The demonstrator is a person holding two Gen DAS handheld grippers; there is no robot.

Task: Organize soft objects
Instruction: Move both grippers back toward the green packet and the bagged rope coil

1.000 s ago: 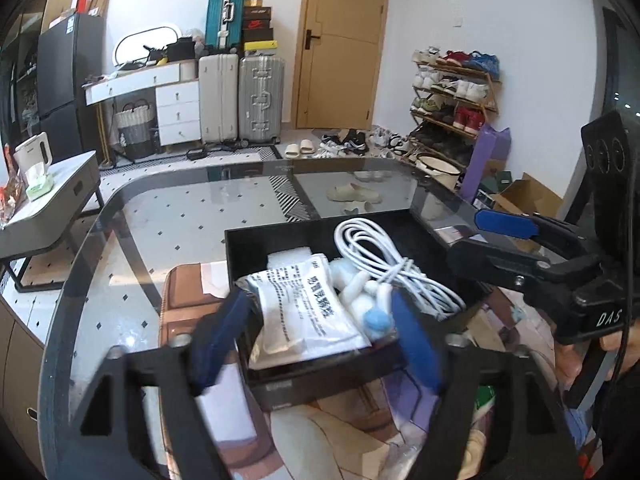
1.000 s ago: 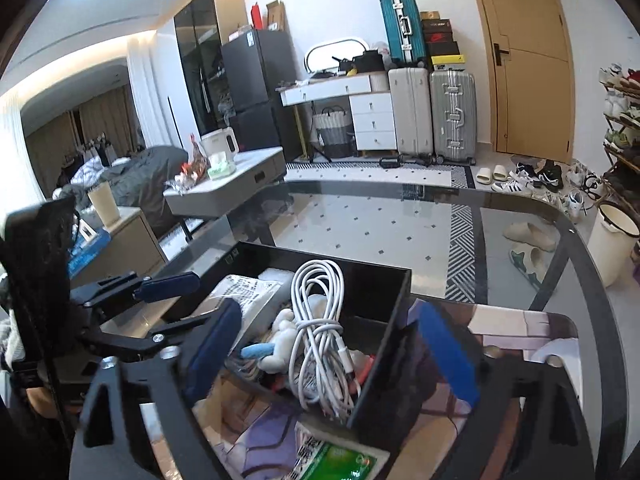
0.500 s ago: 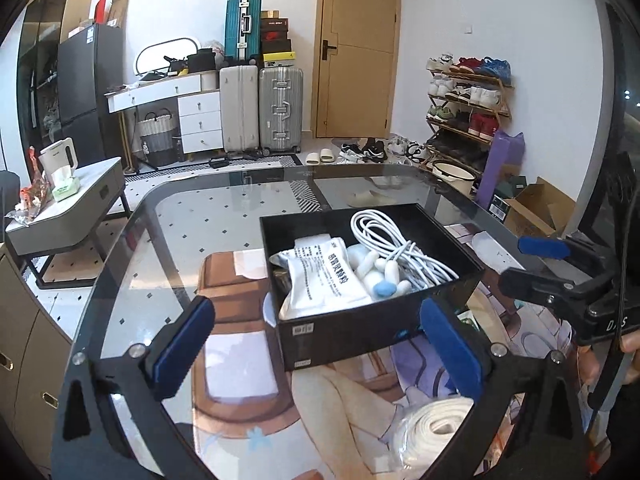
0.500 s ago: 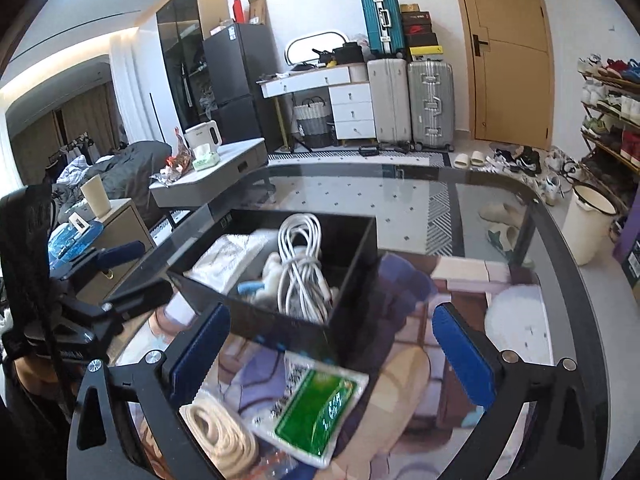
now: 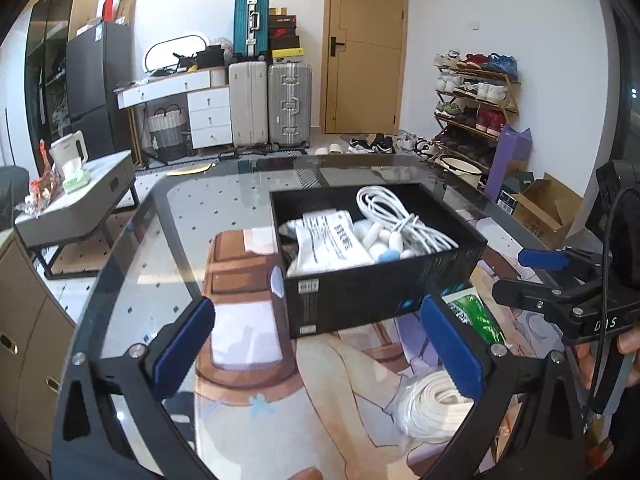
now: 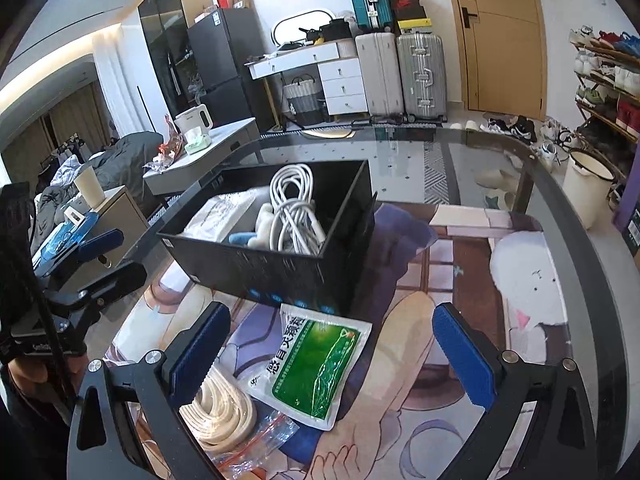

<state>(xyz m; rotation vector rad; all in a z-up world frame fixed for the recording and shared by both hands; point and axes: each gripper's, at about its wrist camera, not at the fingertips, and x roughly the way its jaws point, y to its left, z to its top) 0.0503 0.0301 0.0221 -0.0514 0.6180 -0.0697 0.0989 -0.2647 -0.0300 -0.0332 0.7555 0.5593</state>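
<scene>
Green packet [image 6: 316,364] lies between right claw [image 6: 332,354] fingers.

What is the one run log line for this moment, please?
left tongs: open, empty | right tongs: open, empty | black box: holds white cable | green packet, rope coil: outside box

Rope coil [image 6: 218,412] partly behind left pad

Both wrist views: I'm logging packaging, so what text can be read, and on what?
"感冒灵颗粒": green sachet, lying on the table in front of the black box.
"D S", middle letter hidden: right gripper body.
White packet in the box: print blurred.
Box label: too small.
</scene>
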